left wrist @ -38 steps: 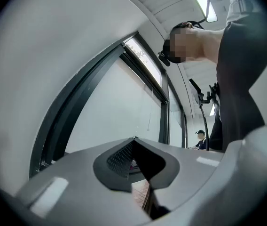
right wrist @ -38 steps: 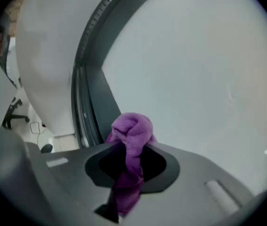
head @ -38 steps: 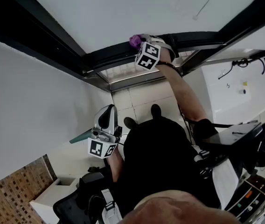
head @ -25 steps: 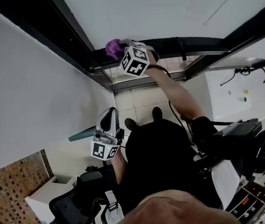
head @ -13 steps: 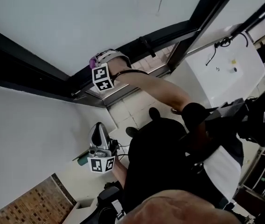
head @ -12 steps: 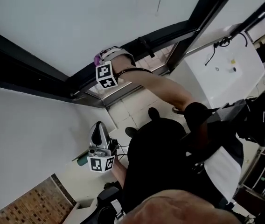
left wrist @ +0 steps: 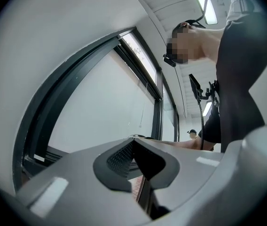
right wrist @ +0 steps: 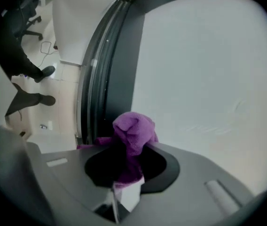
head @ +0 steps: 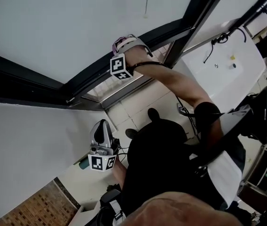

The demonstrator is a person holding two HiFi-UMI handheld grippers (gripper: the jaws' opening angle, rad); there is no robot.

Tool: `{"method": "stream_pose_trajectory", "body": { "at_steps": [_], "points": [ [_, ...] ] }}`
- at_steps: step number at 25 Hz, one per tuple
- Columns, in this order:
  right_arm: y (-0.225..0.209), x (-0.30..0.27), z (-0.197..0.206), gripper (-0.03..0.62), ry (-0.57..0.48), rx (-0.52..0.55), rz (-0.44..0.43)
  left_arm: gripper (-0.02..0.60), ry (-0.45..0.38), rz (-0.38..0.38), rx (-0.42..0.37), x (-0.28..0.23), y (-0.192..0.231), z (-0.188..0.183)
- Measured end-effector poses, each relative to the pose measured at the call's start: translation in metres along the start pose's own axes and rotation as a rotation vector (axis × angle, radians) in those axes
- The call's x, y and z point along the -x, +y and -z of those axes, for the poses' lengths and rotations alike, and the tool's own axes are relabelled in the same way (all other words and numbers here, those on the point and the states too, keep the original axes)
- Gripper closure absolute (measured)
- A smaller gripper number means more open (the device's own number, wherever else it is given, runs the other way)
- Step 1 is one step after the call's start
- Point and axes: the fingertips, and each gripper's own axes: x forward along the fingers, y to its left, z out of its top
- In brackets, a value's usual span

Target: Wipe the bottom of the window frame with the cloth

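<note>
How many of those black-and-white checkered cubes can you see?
2. One cube rides on the right gripper, which holds the cloth up by the window frame; the other cube is on the left gripper, lower down.

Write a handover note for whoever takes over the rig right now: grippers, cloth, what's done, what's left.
Right gripper: shut on the purple cloth, held up at the bottom rail of the window frame.
Left gripper: shut, empty, held low.
Done: cloth gripped and at the rail; how much is wiped cannot be told.
Left: wipe along the rail.
</note>
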Motion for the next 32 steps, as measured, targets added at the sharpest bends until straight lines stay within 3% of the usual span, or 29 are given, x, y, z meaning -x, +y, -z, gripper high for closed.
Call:
{"method": "stream_pose_trajectory", "body": {
  "at_steps": [2, 5, 7, 9, 12, 15, 17, 20, 23, 25, 28, 30, 32],
  "points": [
    [0.014, 0.003, 0.005, 0.533, -0.009, 0.018, -0.051, 0.583, 0.009, -0.005, 0.002, -0.001, -0.004, 0.001],
    [0.041, 0.036, 0.006, 0.526, -0.097, 0.003, -0.209, 0.583, 0.021, -0.015, -0.006, -0.002, -0.009, 0.002],
    [0.034, 0.062, 0.017, 0.525, -0.228, -0.143, -0.223, 0.583, 0.027, -0.027, -0.009, -0.001, -0.006, 0.002],
    [0.002, 0.073, 0.040, 0.525, -0.337, -0.360, -0.168, 0.583, 0.037, -0.030, -0.014, -0.002, 0.002, 0.003],
    [-0.033, 0.051, 0.065, 0.525, -0.431, -0.632, -0.156, 0.583, 0.038, -0.022, -0.006, -0.008, 0.001, 0.008],
    [-0.032, 0.023, 0.062, 0.525, -0.533, -0.802, -0.233, 0.583, 0.036, 0.002, 0.003, -0.018, -0.015, 0.011],
    [-0.025, 0.028, 0.065, 0.528, -0.578, -0.852, -0.258, 0.583, 0.038, 0.014, 0.009, -0.024, -0.020, 0.012],
    [0.003, 0.064, 0.075, 0.528, -0.564, -0.751, -0.289, 0.583, 0.047, 0.016, 0.016, -0.030, -0.022, 0.016],
    [0.053, 0.118, 0.079, 0.526, -0.490, -0.510, -0.356, 0.583, 0.061, 0.022, 0.020, -0.034, -0.020, 0.017],
    [0.045, 0.134, 0.065, 0.526, -0.481, -0.414, -0.268, 0.583, 0.059, 0.034, 0.027, -0.039, -0.017, 0.019],
    [-0.002, 0.100, 0.027, 0.525, -0.410, -0.251, -0.039, 0.583, 0.049, 0.068, 0.026, -0.050, -0.024, 0.019],
    [-0.009, 0.054, 0.009, 0.525, -0.298, -0.108, -0.014, 0.583, 0.042, 0.091, 0.017, -0.055, -0.033, 0.017],
    [0.006, 0.020, 0.007, 0.525, -0.204, 0.009, -0.056, 0.583, 0.039, 0.095, 0.008, -0.056, -0.038, 0.015]
  ]
}}
